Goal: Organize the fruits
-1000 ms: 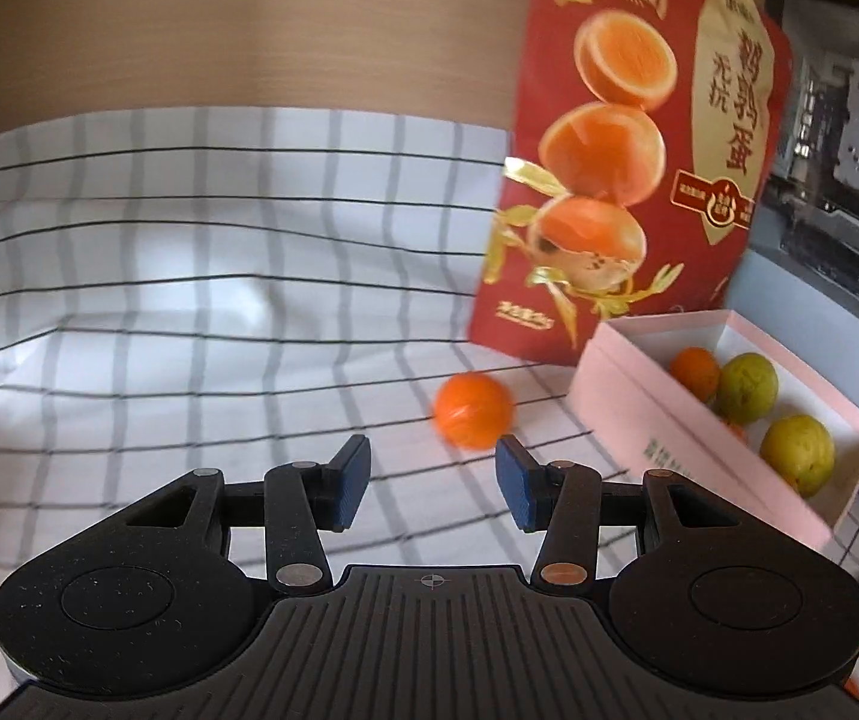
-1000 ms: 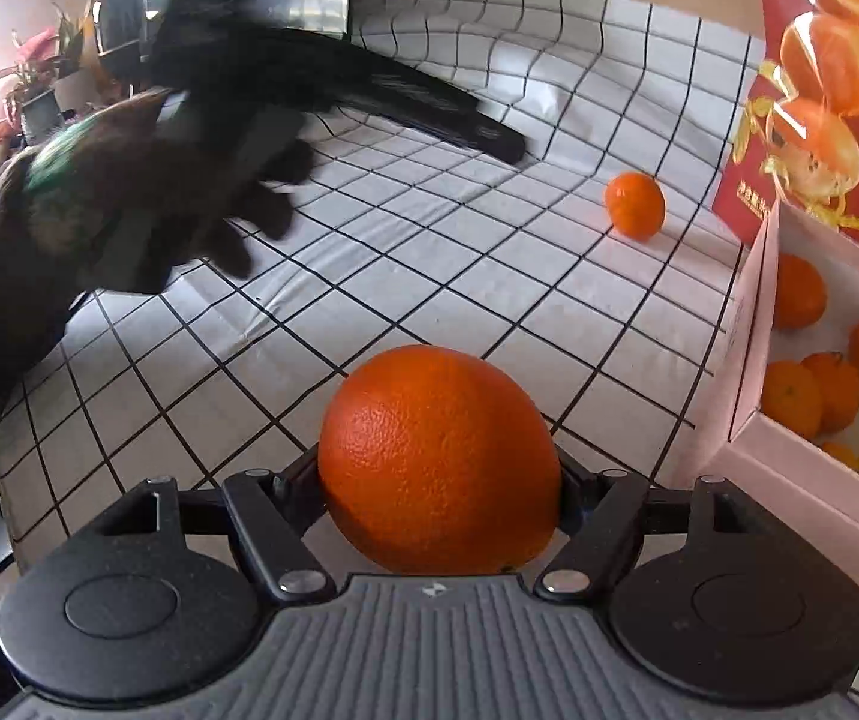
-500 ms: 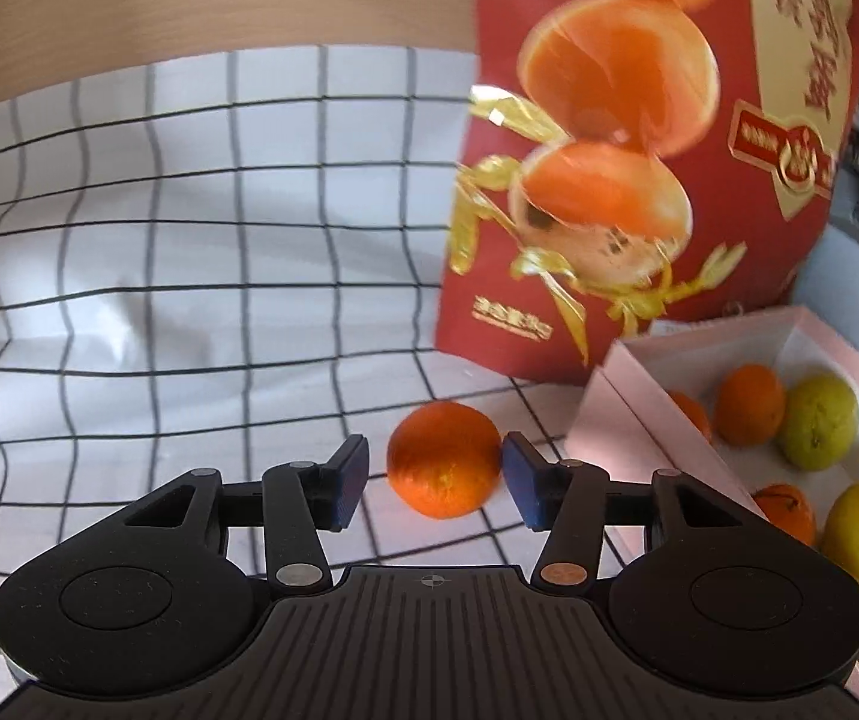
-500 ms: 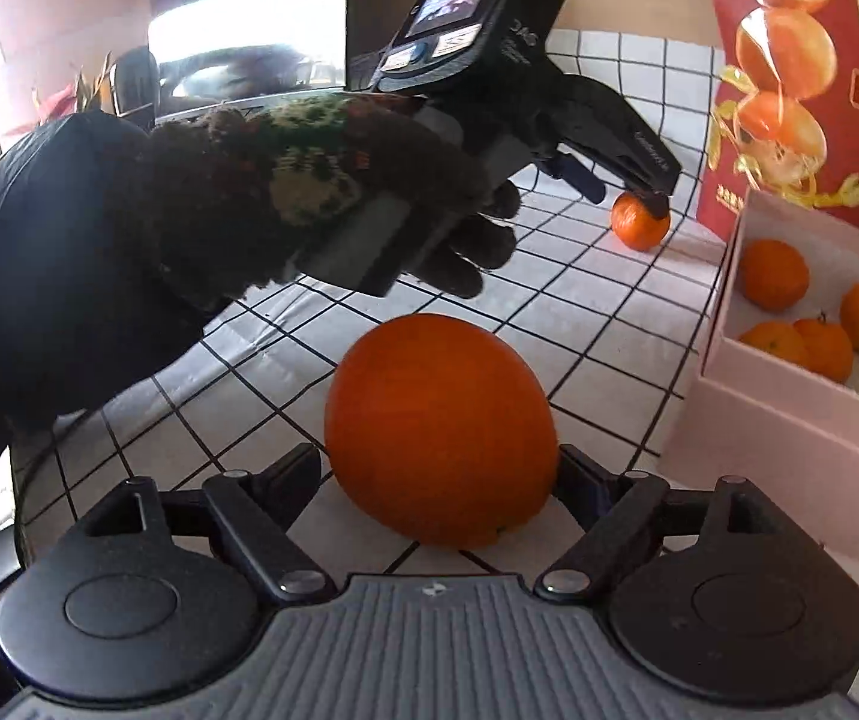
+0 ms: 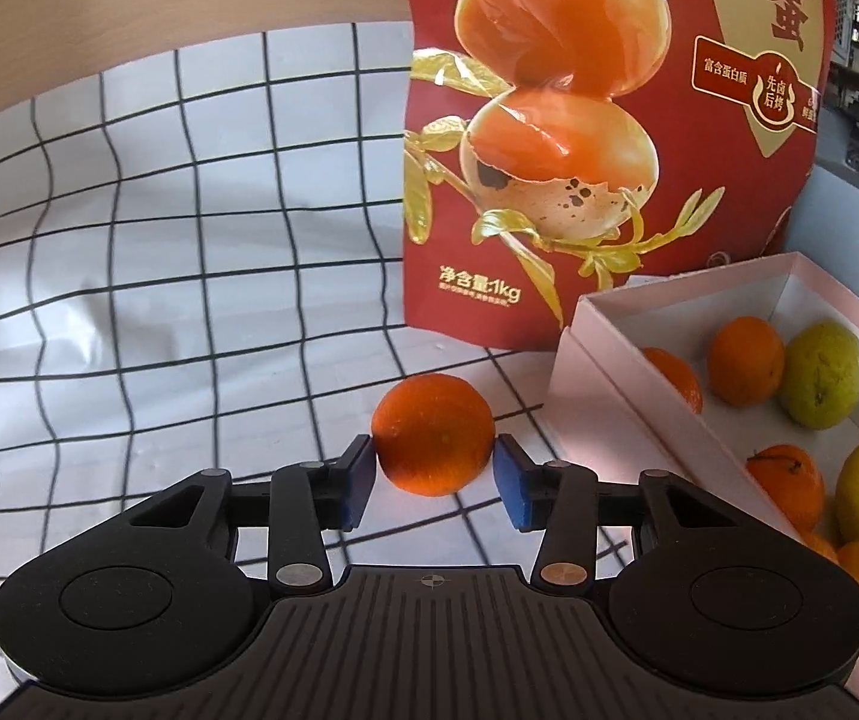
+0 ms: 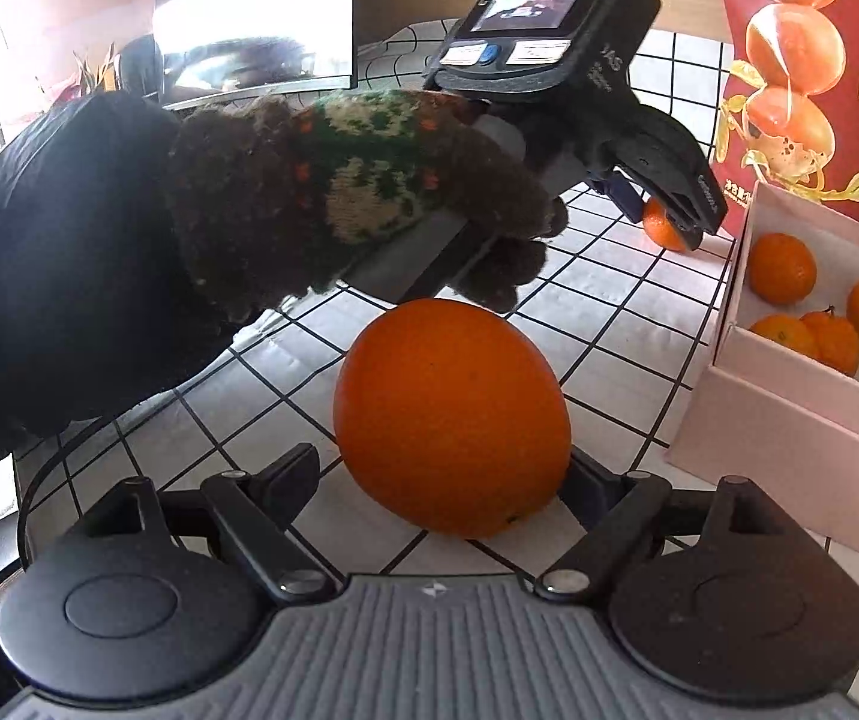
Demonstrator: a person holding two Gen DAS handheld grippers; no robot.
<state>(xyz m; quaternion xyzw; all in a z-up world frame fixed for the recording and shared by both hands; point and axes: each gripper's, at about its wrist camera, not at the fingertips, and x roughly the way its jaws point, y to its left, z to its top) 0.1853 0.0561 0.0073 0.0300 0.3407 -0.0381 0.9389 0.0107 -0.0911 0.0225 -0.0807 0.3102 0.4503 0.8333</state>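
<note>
A small mandarin (image 5: pixel 433 434) lies on the checked cloth between my left gripper's (image 5: pixel 434 468) blue pads, which stand open around it, close to both sides. It also shows in the right wrist view (image 6: pixel 663 227) under the left gripper (image 6: pixel 657 204). My right gripper (image 6: pixel 438 474) is open around a large orange (image 6: pixel 452 414) that rests on the cloth; its left finger stands clear of the fruit. The pink box (image 5: pixel 621 372) to the right holds several mandarins and yellow-green citrus fruits.
A tall red snack bag (image 5: pixel 609 138) stands behind the mandarin and the box. The gloved hand and sleeve (image 6: pixel 321 192) holding the left gripper cross the right wrist view. The pink box wall (image 6: pixel 789 420) is right of the large orange.
My left gripper moved forward until the small mandarin sat between its pads. My right gripper opened off the large orange, which now rests on the cloth.
</note>
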